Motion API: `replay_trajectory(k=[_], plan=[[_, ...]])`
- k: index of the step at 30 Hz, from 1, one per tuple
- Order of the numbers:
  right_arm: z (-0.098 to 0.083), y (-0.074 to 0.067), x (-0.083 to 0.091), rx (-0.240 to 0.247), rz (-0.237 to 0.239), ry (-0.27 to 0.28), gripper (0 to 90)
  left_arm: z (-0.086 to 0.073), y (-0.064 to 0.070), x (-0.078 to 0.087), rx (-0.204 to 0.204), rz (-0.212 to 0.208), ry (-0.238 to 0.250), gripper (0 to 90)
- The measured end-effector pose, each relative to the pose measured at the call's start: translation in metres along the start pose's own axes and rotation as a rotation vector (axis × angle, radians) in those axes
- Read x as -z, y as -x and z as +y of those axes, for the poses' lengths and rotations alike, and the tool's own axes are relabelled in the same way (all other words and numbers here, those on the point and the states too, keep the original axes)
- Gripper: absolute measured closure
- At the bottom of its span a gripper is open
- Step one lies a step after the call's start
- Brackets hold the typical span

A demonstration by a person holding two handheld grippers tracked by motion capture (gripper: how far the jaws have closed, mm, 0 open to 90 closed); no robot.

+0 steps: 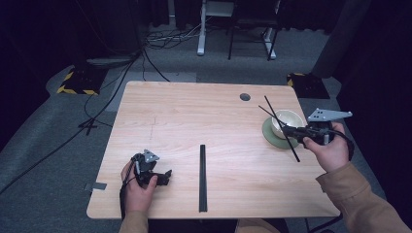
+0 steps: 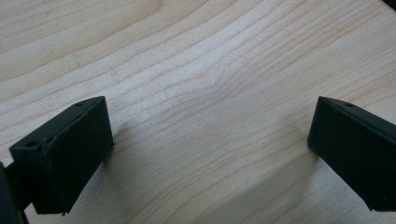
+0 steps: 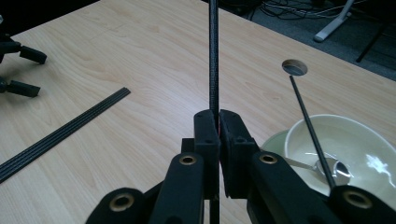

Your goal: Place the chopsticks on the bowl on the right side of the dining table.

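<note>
The right gripper [image 3: 218, 122] has its blocky matte-black jaws pressed flat together on a thin black rod [image 3: 213, 56], which stands up straight from between the pads in the right gripper view. The rod is round and slim w/ a fine woven-looking texture, like carbon fibre. In the high view the same rod [image 1: 282, 128] runs slantwise through the right gripper [image 1: 291, 132], over the table's right edge, just above the bowl [image 1: 286, 121].

A 2nd thin dark rod [image 3: 310, 126] leans in the bowl [image 3: 345, 140], its lower end down inside and its upper end pointing toward the round cable hole [image 3: 294, 67] in the tabletop. The bowl is cream-white, glossy and smooth, round w/ a thick rim; it sits on a pale green saucer [image 1: 270, 136]. A shiny metal spoon [image 3: 322, 167] lies in the bowl's bottom.

The left gripper [image 1: 163, 177] rests near the table's [image 1: 194, 111] front-left corner, jaws wide apart w/ nothing between them; the left gripper view has bare pale wood w/ wavy grain between the two black pads [image 2: 65, 154].

A flat black ribbed strip [image 1: 202, 177], long and narrow, lies on the table mid-front, running front to back, approx. between the two hands and apart from both. The tabletop is light wood-grain laminate w/ rounded corners.
</note>
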State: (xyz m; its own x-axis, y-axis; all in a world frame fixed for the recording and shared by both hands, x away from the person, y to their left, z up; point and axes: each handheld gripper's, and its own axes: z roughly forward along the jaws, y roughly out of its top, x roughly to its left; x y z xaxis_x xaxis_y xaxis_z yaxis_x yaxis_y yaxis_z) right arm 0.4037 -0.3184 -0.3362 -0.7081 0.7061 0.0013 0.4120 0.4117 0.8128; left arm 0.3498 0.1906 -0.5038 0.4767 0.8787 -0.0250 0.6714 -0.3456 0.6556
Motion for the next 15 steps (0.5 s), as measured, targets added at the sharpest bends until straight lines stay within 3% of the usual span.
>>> replay_trajectory(k=[10,15], plan=[[0.010,0.026,0.011,-0.034,-0.070,-0.010,86.8,0.001,0.000,0.000,-0.002,-0.001,-0.004,0.2],[0.014,0.046,0.012,-0.049,-0.105,-0.018,86.7,0.001,0.000,0.000,0.000,-0.002,-0.003,0.2]])
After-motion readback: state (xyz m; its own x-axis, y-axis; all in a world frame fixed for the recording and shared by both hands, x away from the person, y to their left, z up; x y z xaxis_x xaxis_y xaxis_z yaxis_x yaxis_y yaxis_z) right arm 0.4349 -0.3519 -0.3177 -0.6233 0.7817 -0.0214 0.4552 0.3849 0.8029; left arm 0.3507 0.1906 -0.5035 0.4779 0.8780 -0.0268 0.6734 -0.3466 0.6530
